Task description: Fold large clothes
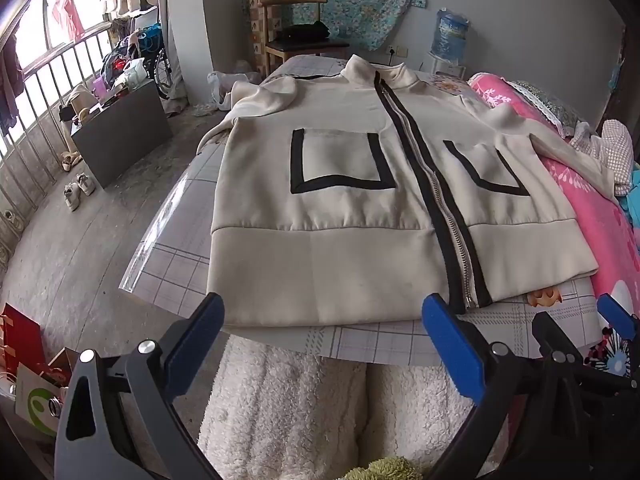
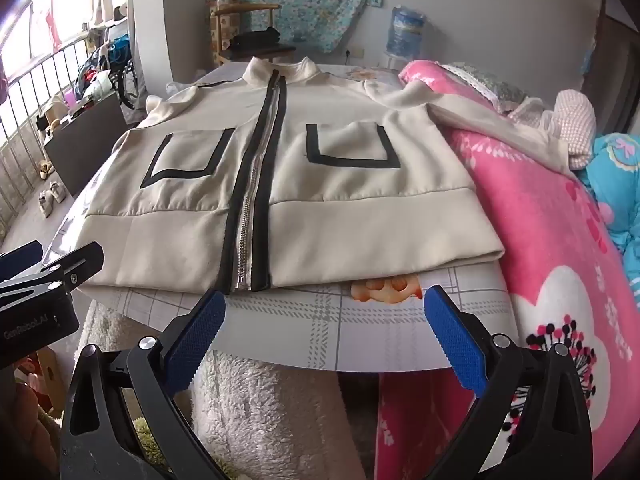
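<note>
A cream zip-up jacket (image 1: 360, 208) with black trim and two black-outlined pockets lies flat, front up, on a checked table (image 1: 384, 340), collar at the far end. It also shows in the right wrist view (image 2: 320, 208). Its right sleeve drapes onto a pink blanket (image 2: 560, 260). My left gripper (image 1: 324, 316) is open and empty just before the jacket's hem. My right gripper (image 2: 324, 308) is open and empty just before the hem near the zip's lower end. The right gripper's fingers (image 1: 616, 312) show at the left view's right edge.
A pink floral blanket (image 1: 592, 200) and bedding lie right of the table. A white fleece cloth (image 1: 300, 400) hangs below the near table edge. A wooden chair (image 1: 296, 36) stands beyond the table, a water dispenser (image 1: 450, 36) far right, a dark cabinet (image 1: 120, 132) and shoes (image 1: 78, 190) left.
</note>
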A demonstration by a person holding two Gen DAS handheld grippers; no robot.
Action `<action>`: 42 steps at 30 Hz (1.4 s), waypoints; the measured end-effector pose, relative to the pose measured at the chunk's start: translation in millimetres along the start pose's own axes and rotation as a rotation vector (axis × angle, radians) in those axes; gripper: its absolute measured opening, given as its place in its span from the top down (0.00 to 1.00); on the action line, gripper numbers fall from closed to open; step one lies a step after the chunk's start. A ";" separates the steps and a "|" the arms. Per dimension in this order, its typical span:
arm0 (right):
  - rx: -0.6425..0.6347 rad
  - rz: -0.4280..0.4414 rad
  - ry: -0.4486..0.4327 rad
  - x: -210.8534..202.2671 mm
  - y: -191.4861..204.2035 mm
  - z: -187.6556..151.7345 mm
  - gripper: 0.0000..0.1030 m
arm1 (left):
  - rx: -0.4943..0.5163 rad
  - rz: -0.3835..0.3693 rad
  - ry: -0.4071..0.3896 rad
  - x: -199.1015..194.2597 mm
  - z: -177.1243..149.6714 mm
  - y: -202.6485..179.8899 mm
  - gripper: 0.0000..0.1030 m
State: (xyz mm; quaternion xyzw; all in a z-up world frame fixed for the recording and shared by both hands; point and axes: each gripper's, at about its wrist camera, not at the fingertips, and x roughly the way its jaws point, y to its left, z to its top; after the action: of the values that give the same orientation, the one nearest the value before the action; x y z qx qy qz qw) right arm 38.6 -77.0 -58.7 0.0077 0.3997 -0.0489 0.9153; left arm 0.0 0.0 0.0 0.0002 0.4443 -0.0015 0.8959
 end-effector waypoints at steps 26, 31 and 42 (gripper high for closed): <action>0.006 0.000 0.010 2.1 1.1 -0.1 0.08 | -0.007 0.001 0.005 1.8 -2.2 4.7 0.05; 0.004 0.000 0.015 1.8 0.9 0.5 0.08 | -0.006 0.001 0.004 1.6 -1.8 4.4 0.05; 0.004 0.001 0.016 2.0 0.1 0.0 0.08 | -0.008 -0.001 0.003 0.8 -1.1 7.1 0.05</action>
State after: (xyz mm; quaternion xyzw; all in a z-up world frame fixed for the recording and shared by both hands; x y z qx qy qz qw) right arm 40.0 -77.1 -60.2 0.0099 0.4068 -0.0493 0.9121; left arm -0.4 7.1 -1.3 -0.0035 0.4458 -0.0002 0.8951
